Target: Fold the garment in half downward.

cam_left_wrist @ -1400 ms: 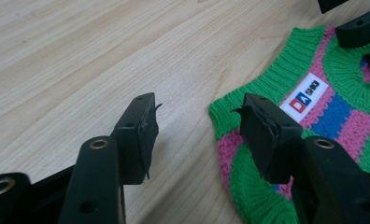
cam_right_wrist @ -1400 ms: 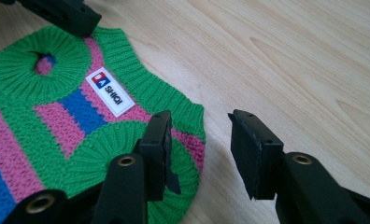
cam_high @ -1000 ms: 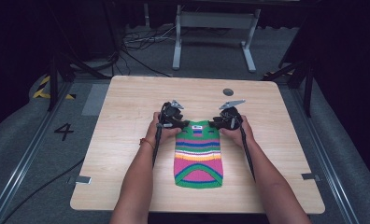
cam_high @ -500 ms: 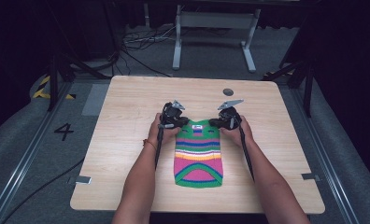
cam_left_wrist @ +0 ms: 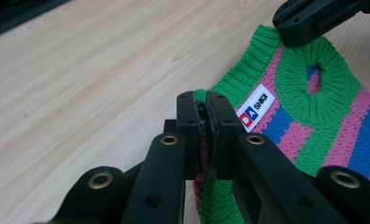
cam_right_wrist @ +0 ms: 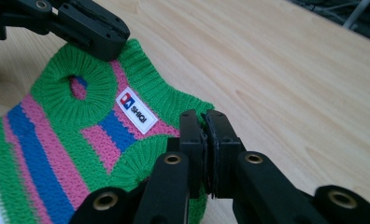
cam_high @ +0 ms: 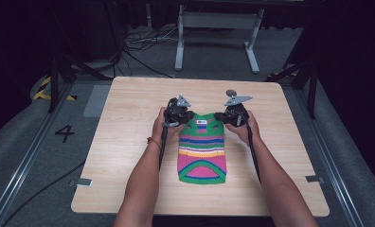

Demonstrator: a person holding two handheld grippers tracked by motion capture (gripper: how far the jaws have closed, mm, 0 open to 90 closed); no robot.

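Observation:
A small knitted sweater (cam_high: 202, 149) with green, pink and blue stripes lies flat in the middle of the wooden table (cam_high: 129, 142), its collar pointing away from the person. A white label (cam_left_wrist: 257, 106) sits at the neck. My left gripper (cam_high: 184, 116) is shut on the sweater's left collar corner, green knit (cam_left_wrist: 202, 100) pinched between its jaws. My right gripper (cam_high: 219, 116) is shut on the opposite collar corner (cam_right_wrist: 192, 109). Each gripper view also shows the other gripper's black jaw tips at the far corner. An armhole (cam_right_wrist: 75, 84) is visible.
A small dark round mark (cam_high: 231, 92) sits on the table beyond the right gripper. Off the far edge stand a metal frame (cam_high: 216, 33) and floor cables (cam_high: 138, 47). A floor marking "4" (cam_high: 65, 133) lies to the left.
Both grippers with the collar corners have shifted slightly; the sweater stays flat in about the same place.

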